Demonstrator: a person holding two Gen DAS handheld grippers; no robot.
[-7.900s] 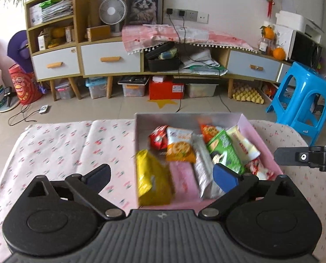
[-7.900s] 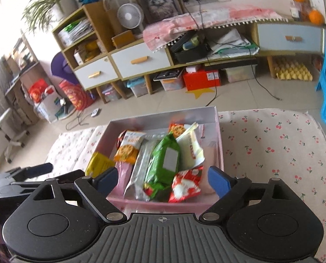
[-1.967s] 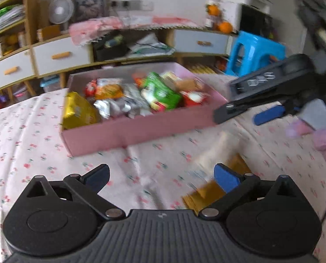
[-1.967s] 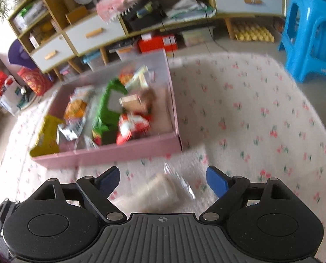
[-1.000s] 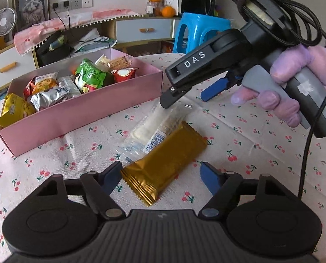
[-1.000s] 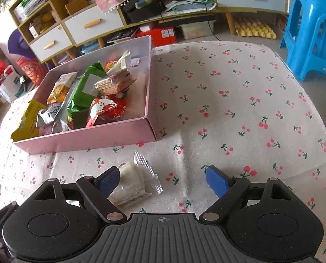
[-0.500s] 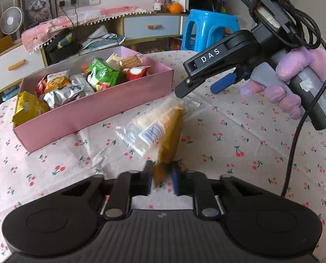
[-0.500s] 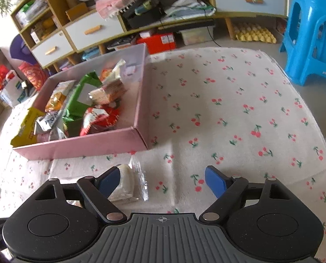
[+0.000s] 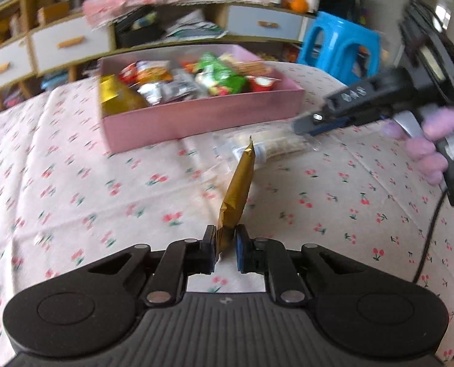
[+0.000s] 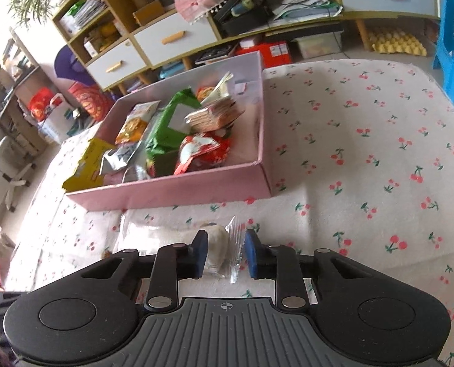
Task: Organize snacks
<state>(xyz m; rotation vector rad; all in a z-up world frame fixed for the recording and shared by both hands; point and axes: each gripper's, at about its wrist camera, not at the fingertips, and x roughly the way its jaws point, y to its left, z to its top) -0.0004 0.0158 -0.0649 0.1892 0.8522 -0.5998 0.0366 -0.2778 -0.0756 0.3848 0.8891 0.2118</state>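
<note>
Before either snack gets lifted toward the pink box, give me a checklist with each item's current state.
1. Left tongs clamped on the gold packet: ok.
2. Gold packet clear of the tablecloth: cannot tell, its far tip overlaps the clear packet in the view.
3. Right tongs around the clear-wrapped snack: ok, closing, wrapper between the pads.
4. Right grip firm: not ok, gap remains at the right pad.
5. Free room in the pink box: ok, bare strip along its right wall.
</note>
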